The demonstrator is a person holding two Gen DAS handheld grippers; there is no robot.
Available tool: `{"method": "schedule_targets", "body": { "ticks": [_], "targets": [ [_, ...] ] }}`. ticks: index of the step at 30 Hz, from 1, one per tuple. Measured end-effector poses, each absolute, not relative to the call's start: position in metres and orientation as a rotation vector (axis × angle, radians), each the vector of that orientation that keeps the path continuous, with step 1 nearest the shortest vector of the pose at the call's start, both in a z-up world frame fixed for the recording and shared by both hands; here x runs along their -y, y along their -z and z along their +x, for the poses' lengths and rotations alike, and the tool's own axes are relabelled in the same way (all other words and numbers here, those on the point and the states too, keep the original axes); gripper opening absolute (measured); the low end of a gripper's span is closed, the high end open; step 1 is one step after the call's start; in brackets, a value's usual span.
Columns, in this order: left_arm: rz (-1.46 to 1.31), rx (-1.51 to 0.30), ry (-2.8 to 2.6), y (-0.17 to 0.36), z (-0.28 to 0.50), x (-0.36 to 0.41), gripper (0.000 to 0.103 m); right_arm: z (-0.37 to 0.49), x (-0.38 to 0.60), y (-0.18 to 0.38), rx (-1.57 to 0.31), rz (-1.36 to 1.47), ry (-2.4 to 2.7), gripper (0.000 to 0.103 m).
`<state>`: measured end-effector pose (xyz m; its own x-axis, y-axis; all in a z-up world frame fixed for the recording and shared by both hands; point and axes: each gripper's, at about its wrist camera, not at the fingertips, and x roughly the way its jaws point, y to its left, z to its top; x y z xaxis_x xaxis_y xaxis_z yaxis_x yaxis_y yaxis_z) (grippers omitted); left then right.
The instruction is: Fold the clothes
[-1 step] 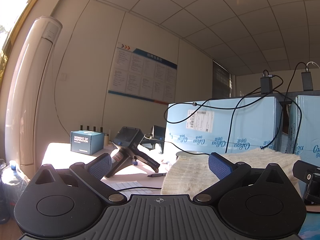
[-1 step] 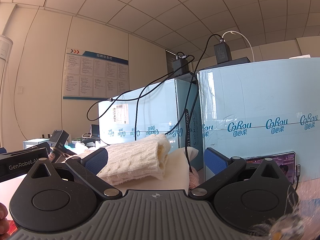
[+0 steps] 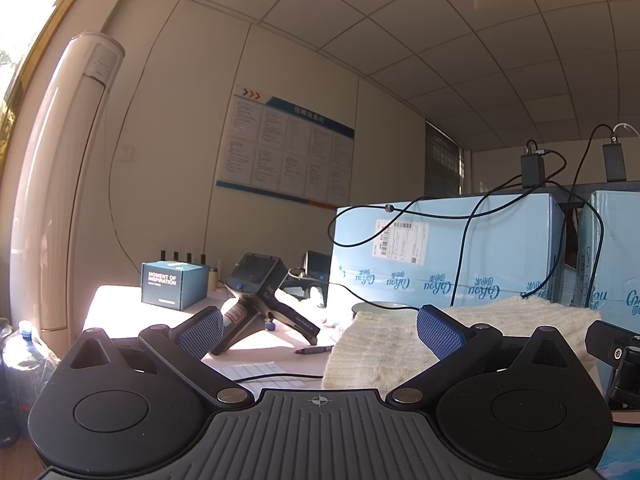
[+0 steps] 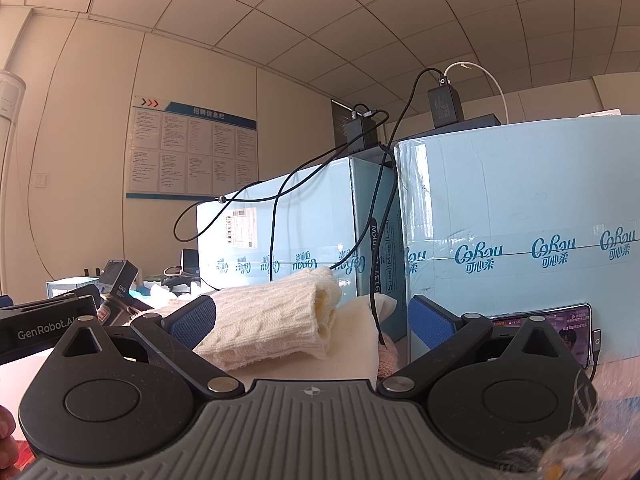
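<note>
A cream cable-knit sweater [image 3: 384, 348] lies folded on the white table, just beyond my left gripper [image 3: 320, 328], which is open and empty with its blue pads [image 3: 438, 330] wide apart. In the right wrist view the same folded sweater [image 4: 272, 320] rests on a white pad, ahead and a little left of my right gripper [image 4: 312, 320], also open and empty. The right gripper's body shows at the right edge of the left wrist view [image 3: 616, 356], and the left gripper's body shows at the left edge of the right wrist view [image 4: 44, 330].
Light blue cartons [image 4: 520, 232] with black cables [image 4: 376, 240] hanging down stand close behind the sweater. A phone [image 4: 560, 328] leans on the right carton. A black handheld scanner [image 3: 260, 292], a pen [image 3: 314, 349] and a small blue box [image 3: 174, 286] lie on the table's left.
</note>
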<state>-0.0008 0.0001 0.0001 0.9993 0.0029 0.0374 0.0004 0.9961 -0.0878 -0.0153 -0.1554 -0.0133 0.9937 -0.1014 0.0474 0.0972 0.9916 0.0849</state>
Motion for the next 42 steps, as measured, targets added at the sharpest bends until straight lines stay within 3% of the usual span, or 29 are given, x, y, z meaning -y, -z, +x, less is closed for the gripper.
{"method": "schedule_targets", "body": {
  "ticks": [42],
  "targets": [
    [-0.086,0.042,0.003,-0.0019,-0.0024,-0.0017,0.103,-0.0153,0.1559,0.0129,0.052,0.083,0.099,0.103]
  ]
}}
